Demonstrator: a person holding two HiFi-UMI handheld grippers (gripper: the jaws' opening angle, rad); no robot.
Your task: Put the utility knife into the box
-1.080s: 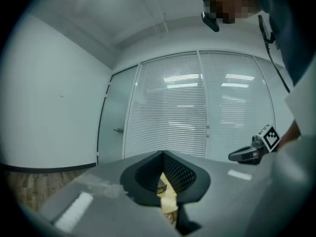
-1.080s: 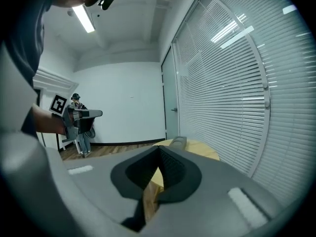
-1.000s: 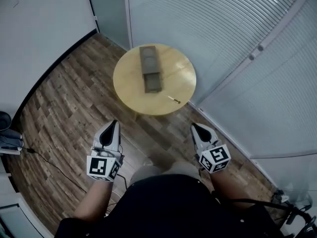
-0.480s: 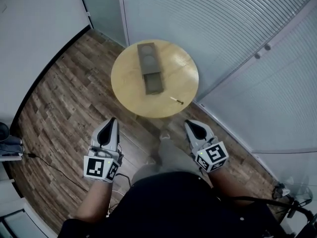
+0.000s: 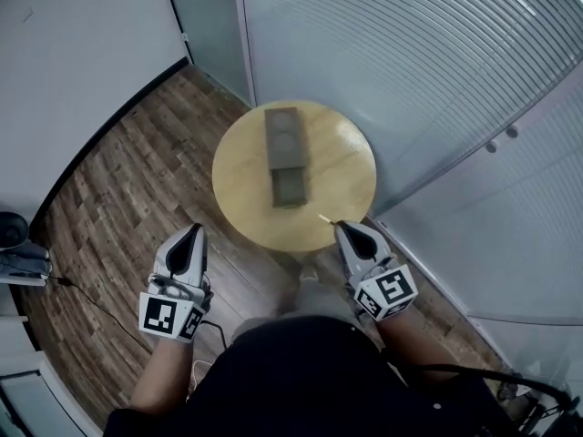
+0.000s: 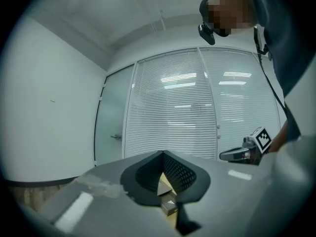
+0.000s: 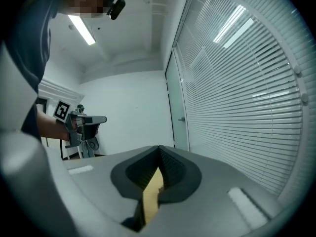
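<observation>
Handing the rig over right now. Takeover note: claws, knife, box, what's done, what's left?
Left claw: shut, empty, short of the table.
Right claw: shut, empty, tip near the utility knife, not gripping it.
Knife lies at the table's near-right edge; box mid-table, apart from it.
Done: nothing yet.
Left: grip knife, likely with right claw, place in box.

Ahead of my left gripper (image 5: 194,231) and right gripper (image 5: 341,228) I see a round, pale wooden table (image 5: 241,185) on a dark wood-plank floor (image 5: 118,180). A curved glass partition with horizontal blinds (image 5: 419,71) runs beyond it and along the right gripper's right. Far ahead of the left gripper stands a frosted door (image 5: 205,35), with a white wall (image 5: 73,53) to its left. A black cable (image 5: 91,300) lies left of that gripper.
</observation>
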